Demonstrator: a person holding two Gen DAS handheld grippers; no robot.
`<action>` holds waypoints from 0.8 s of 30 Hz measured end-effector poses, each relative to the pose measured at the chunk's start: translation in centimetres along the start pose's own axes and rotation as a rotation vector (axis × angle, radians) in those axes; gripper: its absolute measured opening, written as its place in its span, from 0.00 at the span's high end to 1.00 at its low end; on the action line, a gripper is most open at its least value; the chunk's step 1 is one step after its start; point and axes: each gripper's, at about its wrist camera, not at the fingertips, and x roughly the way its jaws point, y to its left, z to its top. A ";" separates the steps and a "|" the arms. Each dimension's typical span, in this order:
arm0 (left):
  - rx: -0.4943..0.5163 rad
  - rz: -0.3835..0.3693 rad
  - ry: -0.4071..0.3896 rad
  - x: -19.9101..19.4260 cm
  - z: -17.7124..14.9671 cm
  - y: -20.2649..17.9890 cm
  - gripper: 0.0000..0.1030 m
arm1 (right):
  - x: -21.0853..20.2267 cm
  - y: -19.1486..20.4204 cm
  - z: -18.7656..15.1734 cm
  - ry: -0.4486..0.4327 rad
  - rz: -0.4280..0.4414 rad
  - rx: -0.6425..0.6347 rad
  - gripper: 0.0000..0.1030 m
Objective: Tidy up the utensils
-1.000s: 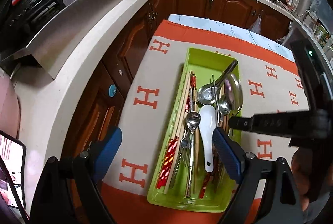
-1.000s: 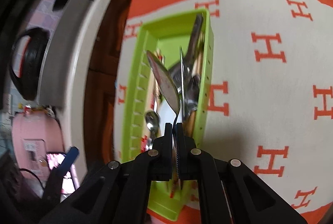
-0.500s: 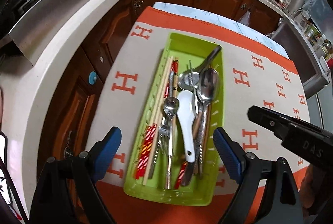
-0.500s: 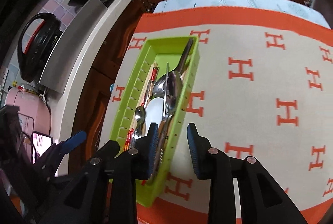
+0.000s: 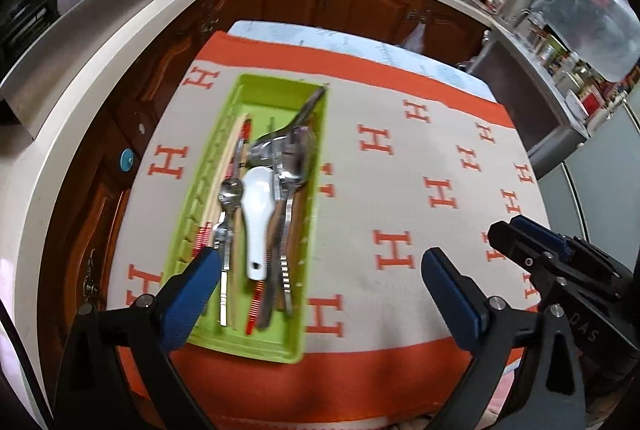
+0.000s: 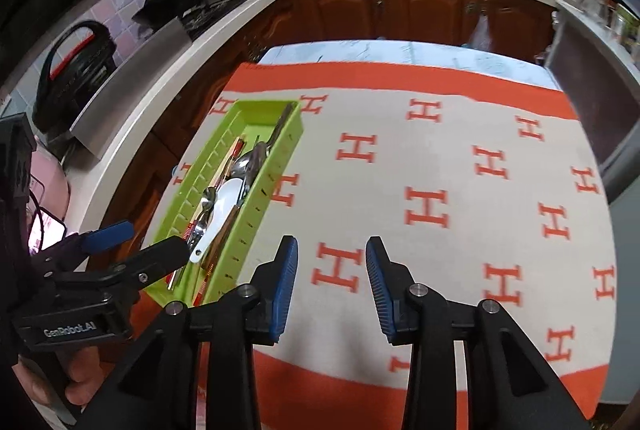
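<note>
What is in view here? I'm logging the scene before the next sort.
utensil tray: one, lime green, on the cloth's left part, holding all the utensils.
soup spoon: one, white, mid-tray, bowl toward the far end.
metal spoons: several, silver, overlapping on the tray's right side; exact count unclear.
small spoon: one, silver, left of the white spoon.
chopsticks: several, pale with red-striped ends, along the tray's left side.
cloth: one, beige with orange H marks and orange border, covering the table.
left claw: open, empty, above the tray's near end.
right claw: open, empty, over bare cloth.
</note>
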 end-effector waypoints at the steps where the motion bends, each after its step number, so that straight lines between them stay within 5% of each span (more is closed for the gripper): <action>1: 0.012 -0.003 -0.008 -0.3 -0.1 -0.7 0.01 | -0.7 -0.2 -0.1 -0.011 -0.004 0.001 0.65; 7: 0.054 0.029 -0.058 -1.9 -0.1 -3.6 0.01 | -5.4 -1.8 -1.2 -0.098 -0.025 0.030 0.46; 15: 0.083 0.138 -0.126 -2.8 -1.0 -5.7 0.01 | -9.3 -1.6 -3.5 -0.212 -0.133 0.013 0.41; 24: 0.091 0.170 -0.155 -3.2 -1.8 -6.2 0.01 | -9.8 -2.4 -4.6 -0.222 -0.097 0.064 0.39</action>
